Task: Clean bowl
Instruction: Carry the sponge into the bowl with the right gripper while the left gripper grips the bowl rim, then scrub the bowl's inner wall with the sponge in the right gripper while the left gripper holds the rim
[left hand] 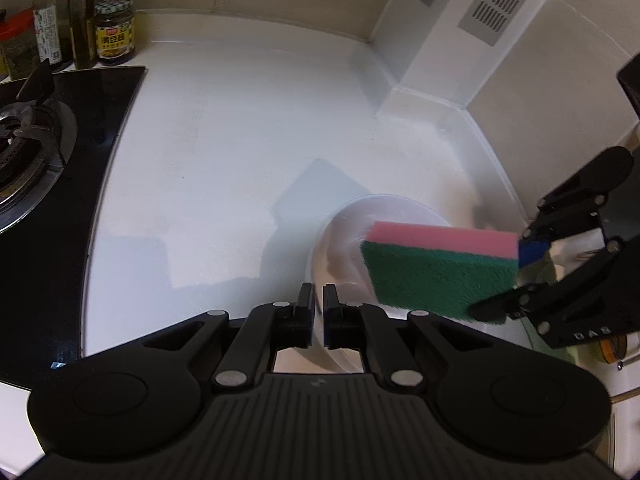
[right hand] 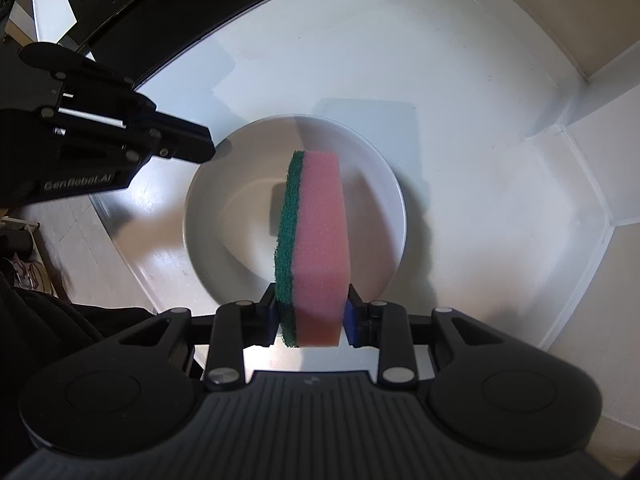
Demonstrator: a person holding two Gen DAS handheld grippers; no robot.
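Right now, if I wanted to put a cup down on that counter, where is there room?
The widest bare patch of counter lies between the stove and the bowl, back to the wall. The back left corner is crowded with jars and bottles. Around the bowl it is busy: sponge above it, both grippers close.

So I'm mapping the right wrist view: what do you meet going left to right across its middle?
Left gripper → white bowl near rim → sponge → bare white counter.
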